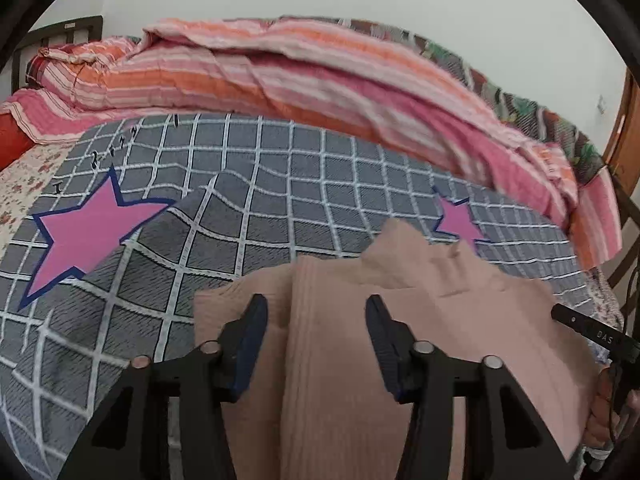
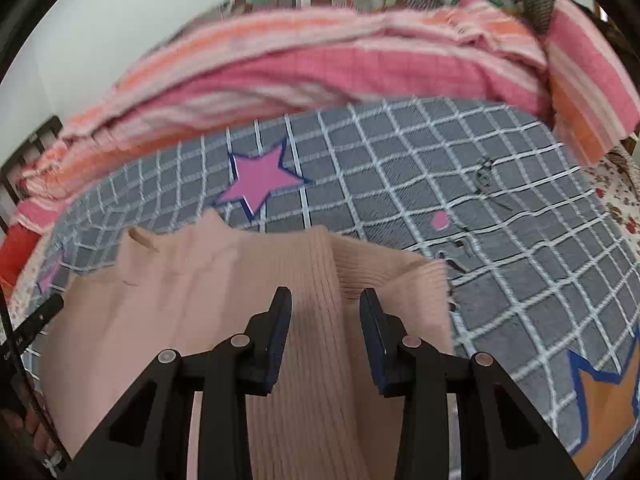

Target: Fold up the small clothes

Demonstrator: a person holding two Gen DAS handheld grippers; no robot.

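Closest in the left wrist view is the left tool, its dark pads spread apart with nothing pinched; directly under and between them lies the pink ribbed garment. The right tool is likewise parted and empty, poised over the same garment's ribbed strip.

Beyond the fingertips the cloth spreads flat on the grey checked blanket of the bed, a raised ribbed fold running straight ahead from each tool. At least one side seems already turned in, so the fold looks begun but not finished; I judge a further fold still remains. Farther out lie a pink star off to the left and the striped quilt bunched at the far edge.

The garment's near hem is hidden beneath both tools, and what kind of clothing it is cannot be told. The quilt is smeared in the right view.
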